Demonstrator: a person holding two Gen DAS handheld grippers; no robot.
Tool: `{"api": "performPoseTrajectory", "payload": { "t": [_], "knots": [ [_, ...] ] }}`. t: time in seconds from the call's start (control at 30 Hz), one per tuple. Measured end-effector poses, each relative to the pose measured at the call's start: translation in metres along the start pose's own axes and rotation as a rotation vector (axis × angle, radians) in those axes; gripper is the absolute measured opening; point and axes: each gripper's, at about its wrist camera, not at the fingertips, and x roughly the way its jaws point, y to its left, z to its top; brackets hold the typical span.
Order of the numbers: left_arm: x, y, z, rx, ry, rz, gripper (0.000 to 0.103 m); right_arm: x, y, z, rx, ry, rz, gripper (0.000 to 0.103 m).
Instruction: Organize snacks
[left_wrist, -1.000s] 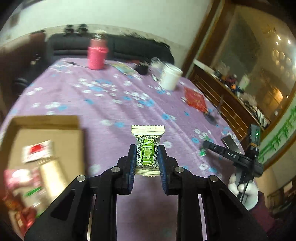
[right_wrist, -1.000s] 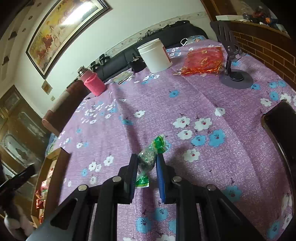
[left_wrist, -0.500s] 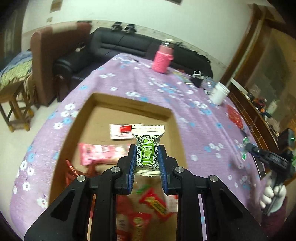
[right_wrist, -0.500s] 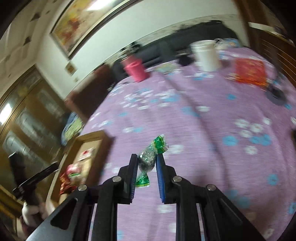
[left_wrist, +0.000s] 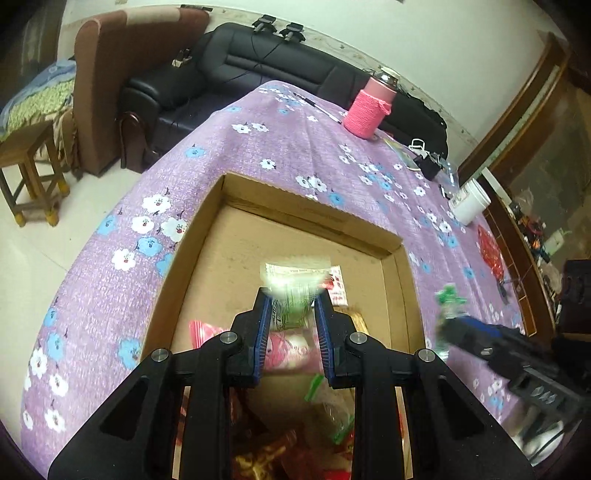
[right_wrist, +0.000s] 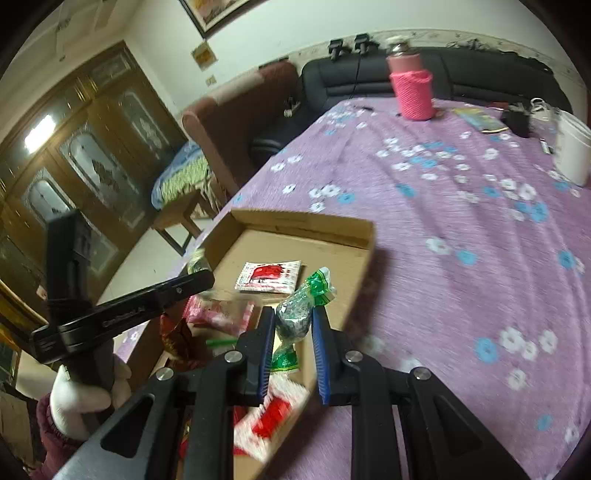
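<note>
A shallow cardboard box (left_wrist: 310, 214) (right_wrist: 306, 223) lies on the purple flowered tablecloth and holds several snack packets. My left gripper (left_wrist: 292, 314) is over the box; its jaws have parted a little and the green-and-cream snack packet (left_wrist: 293, 291), blurred, sits loosely between them. My right gripper (right_wrist: 293, 325) is shut on a green-and-silver twist-wrapped candy (right_wrist: 301, 312) above the box's right edge. It also shows at the right of the left wrist view (left_wrist: 448, 314).
A pink knitted bottle (left_wrist: 371, 107) (right_wrist: 412, 88), a white tub (left_wrist: 469, 203) (right_wrist: 574, 147) and a red packet (left_wrist: 489, 251) stand on the far table. A black sofa (left_wrist: 258, 66) and a wooden stool (left_wrist: 33, 170) are beyond the table's left edge.
Both grippers have moved in over the box. The left jaws have widened and the green-and-cream packet has blurred and shifted between them. The right gripper still holds its candy.
</note>
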Motion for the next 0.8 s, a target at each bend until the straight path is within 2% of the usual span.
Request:
{"api": "performPoseTrajectory", "payload": {
  "t": [0.03,0.17,0.27,0.33,0.57,0.63,0.8],
  "knots": [
    [0.001,0.001,0.001,-0.006,0.002,-0.006,0.022,0.008,0.003,0.003,-0.007,0.01,-0.01,0.023],
    [0.001,0.004,0.003,-0.025,0.003,-0.029,0.046,0.031,0.007,0.013,-0.036,0.01,-0.069,0.024],
    [-0.007,0.001,0.0,-0.015,-0.017,-0.042,0.046,0.035,0.006,0.014,-0.034,0.011,-0.078,0.025],
    [-0.012,-0.001,-0.002,-0.009,-0.028,-0.044,0.046,0.029,0.005,0.012,-0.037,-0.007,-0.085,0.03],
    [-0.04,-0.027,-0.02,0.021,-0.103,-0.04,0.046,-0.012,-0.002,-0.004,-0.012,-0.069,-0.095,0.037],
    [-0.049,-0.039,-0.028,0.042,-0.136,-0.022,0.046,-0.025,-0.007,-0.014,0.012,-0.091,-0.082,0.041],
    [-0.077,-0.075,-0.05,0.122,-0.266,0.082,0.047,-0.054,-0.021,-0.04,0.048,-0.142,-0.092,0.044]
  ]
}}
